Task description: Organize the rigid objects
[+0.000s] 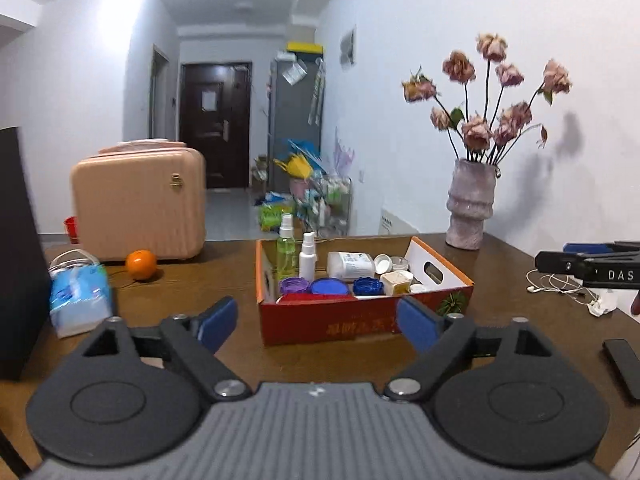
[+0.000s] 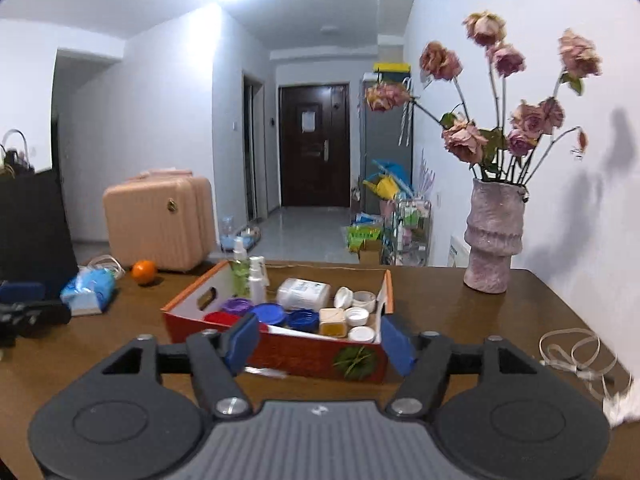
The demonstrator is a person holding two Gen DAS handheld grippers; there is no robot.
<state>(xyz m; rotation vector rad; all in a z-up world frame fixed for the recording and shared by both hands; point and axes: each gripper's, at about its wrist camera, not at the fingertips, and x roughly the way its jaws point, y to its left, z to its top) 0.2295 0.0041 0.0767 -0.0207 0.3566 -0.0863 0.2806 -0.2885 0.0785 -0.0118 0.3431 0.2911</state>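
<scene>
A red cardboard box [image 1: 360,322] [image 2: 288,354] stands on the brown table [image 1: 200,280]. Inside it are a green spray bottle [image 1: 286,246] [image 2: 240,268], a white spray bottle [image 1: 308,256] [image 2: 257,280], a white jar lying on its side [image 1: 350,266] [image 2: 302,294], purple, blue and red lids [image 1: 330,287] [image 2: 268,314] and small tubs [image 1: 396,282] [image 2: 332,322]. My left gripper [image 1: 316,322] hovers in front of the box, open, with nothing between its blue pads [image 1: 218,320]. My right gripper [image 2: 319,342] is likewise open before the box. Each gripper shows at the edge of the other's view.
A vase of dried roses [image 1: 472,208] [image 2: 494,236] stands at the back right by the wall. A pink suitcase [image 1: 138,208], an orange [image 1: 141,265] and a tissue pack [image 1: 78,292] sit at the left. White earphones [image 1: 560,286] and a black bar [image 1: 624,364] lie at the right.
</scene>
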